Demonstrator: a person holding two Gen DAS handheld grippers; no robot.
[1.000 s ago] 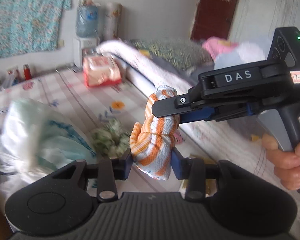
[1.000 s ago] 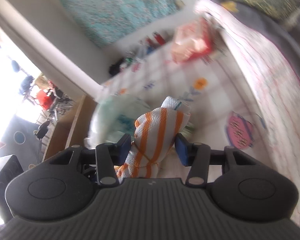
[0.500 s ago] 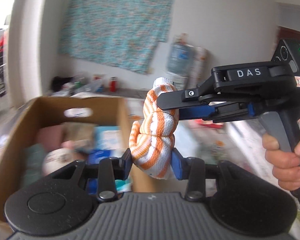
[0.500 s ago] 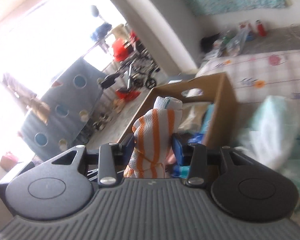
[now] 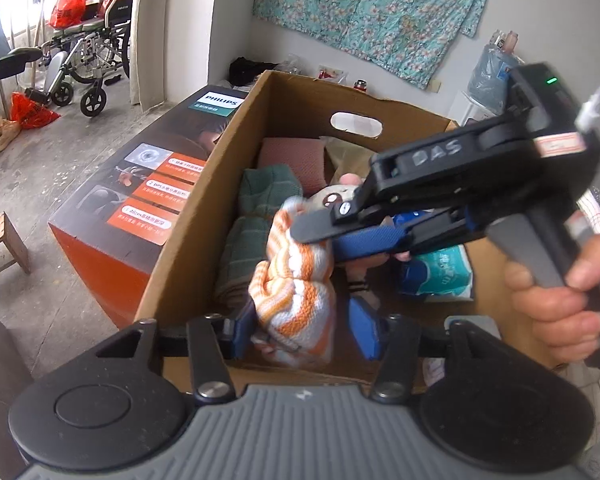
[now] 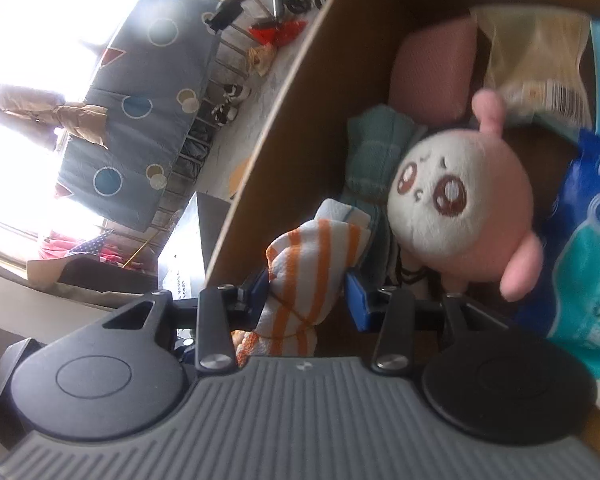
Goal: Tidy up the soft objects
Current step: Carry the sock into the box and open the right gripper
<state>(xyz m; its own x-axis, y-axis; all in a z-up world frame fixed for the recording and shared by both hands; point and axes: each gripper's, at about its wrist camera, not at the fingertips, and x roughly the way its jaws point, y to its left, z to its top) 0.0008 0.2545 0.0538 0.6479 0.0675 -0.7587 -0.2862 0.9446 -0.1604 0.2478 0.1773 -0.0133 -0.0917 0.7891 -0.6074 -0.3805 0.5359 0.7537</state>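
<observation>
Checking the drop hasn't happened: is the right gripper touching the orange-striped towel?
Touching. The left wrist view shows the right gripper pinching the orange-striped towel at its top end, over the cardboard box.

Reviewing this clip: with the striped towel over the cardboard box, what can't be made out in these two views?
- Box floor: both views, covered by the plush toy, tissue packs and folded cloths.
- Lower end of the striped towel: right wrist view, hidden behind the tool body.
- Right tool: left wrist view, motion blurred.
- Left tool pad contact: its right pad stands clear; the left is unclear.
</observation>
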